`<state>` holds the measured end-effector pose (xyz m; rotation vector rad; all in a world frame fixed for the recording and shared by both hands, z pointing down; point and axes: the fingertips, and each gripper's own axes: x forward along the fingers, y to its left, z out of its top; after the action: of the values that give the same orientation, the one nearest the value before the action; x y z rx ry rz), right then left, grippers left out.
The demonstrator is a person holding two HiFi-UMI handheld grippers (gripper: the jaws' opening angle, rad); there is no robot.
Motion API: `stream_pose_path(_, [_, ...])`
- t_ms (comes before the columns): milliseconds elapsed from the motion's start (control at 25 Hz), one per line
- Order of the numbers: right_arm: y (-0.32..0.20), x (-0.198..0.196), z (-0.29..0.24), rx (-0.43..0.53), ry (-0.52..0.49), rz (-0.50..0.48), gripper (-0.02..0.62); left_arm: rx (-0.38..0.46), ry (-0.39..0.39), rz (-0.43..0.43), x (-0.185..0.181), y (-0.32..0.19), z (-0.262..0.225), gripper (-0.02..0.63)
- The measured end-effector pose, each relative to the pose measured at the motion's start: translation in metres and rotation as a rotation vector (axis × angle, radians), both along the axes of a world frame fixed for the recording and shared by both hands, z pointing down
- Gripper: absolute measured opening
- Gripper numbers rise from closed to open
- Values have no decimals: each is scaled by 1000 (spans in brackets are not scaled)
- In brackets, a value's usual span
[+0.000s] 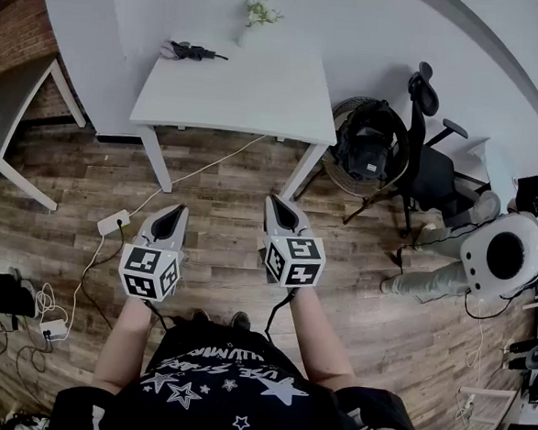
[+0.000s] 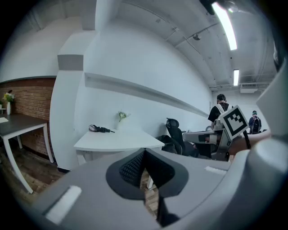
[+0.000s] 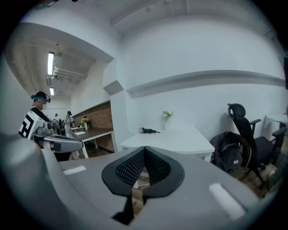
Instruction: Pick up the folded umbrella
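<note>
Head view: my left claw (image 1: 170,219) and right claw (image 1: 283,215) are closed and empty, and the umbrella (image 1: 190,51) far ahead is not grabbed yet.

The worktop (image 1: 250,93) stands in the upper middle of the head view. The umbrella (image 1: 190,51) lies on its upper left corner, with flowers (image 1: 260,14) to the right of it. A chair (image 1: 429,165) stands right of the worktop. Below centre, the left tool (image 1: 170,215) sits beside the right tool (image 1: 283,212), both well apart from the worktop.
</note>
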<state>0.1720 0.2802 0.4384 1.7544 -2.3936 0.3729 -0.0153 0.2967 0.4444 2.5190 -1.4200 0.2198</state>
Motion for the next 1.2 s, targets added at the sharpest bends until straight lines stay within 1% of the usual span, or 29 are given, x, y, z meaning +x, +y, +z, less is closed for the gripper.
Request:
stream_pose_path(240, [-2, -8, -4, 1, 7, -6, 15, 2, 4, 8, -5, -2, -3, 3])
stream_pose_path(480, [-3, -15, 8, -22, 3, 23, 15, -15, 15, 11, -15, -2, 8, 3])
stream_pose_path(600, [-8, -18, 13, -38, -19, 51, 15, -22, 17, 15, -22, -5, 12, 3])
stream_pose_path(720, [-13, -23, 12, -18, -52, 56, 15, -29, 20, 25, -31, -10, 14, 3])
stream_pose_path(960, [-14, -29, 12, 7, 1, 80, 17, -30, 29, 33, -50, -18, 17, 3])
stream_pose_path(1120, [-21, -22, 15, 10, -12, 91, 17, -52, 48, 14, -56, -26, 23, 3])
stream_pose_path(1200, [-31, -19, 20, 4, -15, 94, 17, -59, 43, 6, -55, -35, 27, 3])
